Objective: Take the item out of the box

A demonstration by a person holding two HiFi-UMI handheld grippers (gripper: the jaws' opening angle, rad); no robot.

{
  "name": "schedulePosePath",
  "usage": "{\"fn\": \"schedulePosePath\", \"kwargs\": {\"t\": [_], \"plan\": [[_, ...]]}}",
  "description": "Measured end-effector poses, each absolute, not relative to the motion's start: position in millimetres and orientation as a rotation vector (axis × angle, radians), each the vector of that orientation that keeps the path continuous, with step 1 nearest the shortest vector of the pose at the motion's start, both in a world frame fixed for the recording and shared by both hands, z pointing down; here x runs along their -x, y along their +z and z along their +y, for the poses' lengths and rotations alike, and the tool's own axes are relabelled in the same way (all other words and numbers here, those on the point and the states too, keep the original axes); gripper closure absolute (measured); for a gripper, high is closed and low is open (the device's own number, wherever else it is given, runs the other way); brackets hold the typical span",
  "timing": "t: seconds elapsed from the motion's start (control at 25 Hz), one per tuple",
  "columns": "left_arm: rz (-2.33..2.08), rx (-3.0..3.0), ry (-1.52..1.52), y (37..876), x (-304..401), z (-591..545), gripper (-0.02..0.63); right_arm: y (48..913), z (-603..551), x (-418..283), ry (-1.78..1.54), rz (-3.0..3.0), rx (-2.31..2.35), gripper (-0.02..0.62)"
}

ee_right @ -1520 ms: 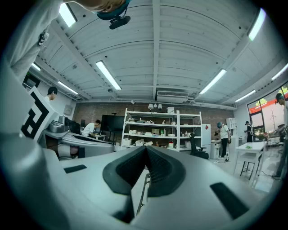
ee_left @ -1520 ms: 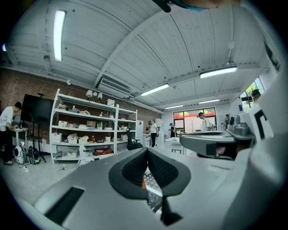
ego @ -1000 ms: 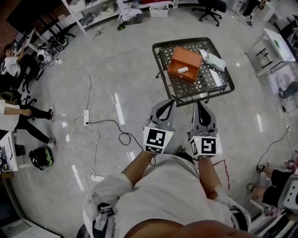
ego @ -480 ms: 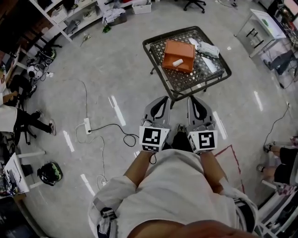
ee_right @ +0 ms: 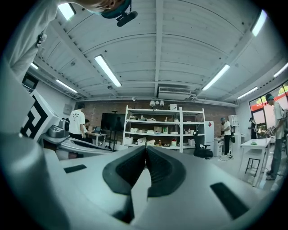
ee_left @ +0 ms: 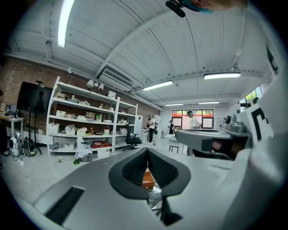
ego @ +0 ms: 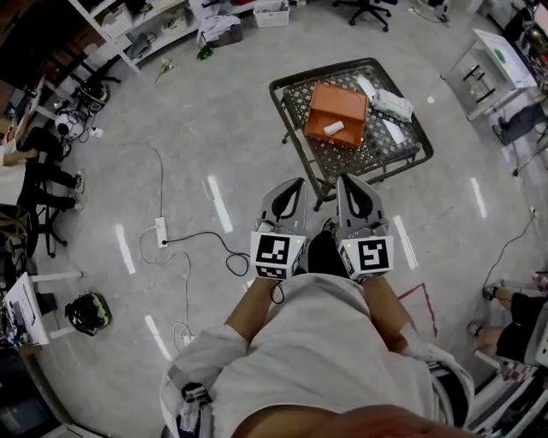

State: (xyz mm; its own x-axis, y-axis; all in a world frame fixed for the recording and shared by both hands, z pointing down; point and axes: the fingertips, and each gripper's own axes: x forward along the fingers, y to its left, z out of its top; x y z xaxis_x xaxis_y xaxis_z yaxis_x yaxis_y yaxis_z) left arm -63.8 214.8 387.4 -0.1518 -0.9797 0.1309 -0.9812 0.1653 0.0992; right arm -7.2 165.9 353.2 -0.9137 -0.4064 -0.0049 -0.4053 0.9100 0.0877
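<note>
An orange box (ego: 336, 114) sits on a black metal mesh table (ego: 342, 160) ahead of me, with a small white item (ego: 334, 127) lying on its top. My left gripper (ego: 294, 182) is shut and empty, held over the floor just short of the table's near corner. In the left gripper view the pads of the left gripper (ee_left: 146, 150) meet, and the orange box (ee_left: 148, 179) shows through the gap below them. My right gripper (ego: 348, 180) is beside it at the table's near edge. The right gripper (ee_right: 145, 148) is also shut with nothing held.
White packets (ego: 390, 104) lie on the table right of the box. A power strip (ego: 160, 231) with a black cable lies on the floor at the left. Shelving (ego: 128, 21) stands at the back left and a white desk (ego: 501, 53) at the right. People sit at both edges.
Both grippers have come forward toward the table's near edge and now sit closer together. Their jaws stayed shut. The box and the white item have not moved on the table.
</note>
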Motion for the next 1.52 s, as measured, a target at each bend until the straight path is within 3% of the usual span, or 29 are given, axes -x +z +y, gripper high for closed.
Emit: {"fn": "schedulePosePath", "kwargs": {"t": [0.32, 0.76, 1.52], "plan": [[-2.264, -1.914, 0.031, 375, 105, 144, 0.597, 338, 96, 49, -0.118, -3.099, -0.638, 0.591], [-2.155, -1.889, 0.158, 401, 113, 29, 0.597, 349, -28, 36, 0.018, -3.098, -0.719, 0.591], [-1.969, -1.818, 0.32, 485, 107, -54, 0.597, 457, -116, 26, 0.2, -2.866, -0.549, 0.591]]}}
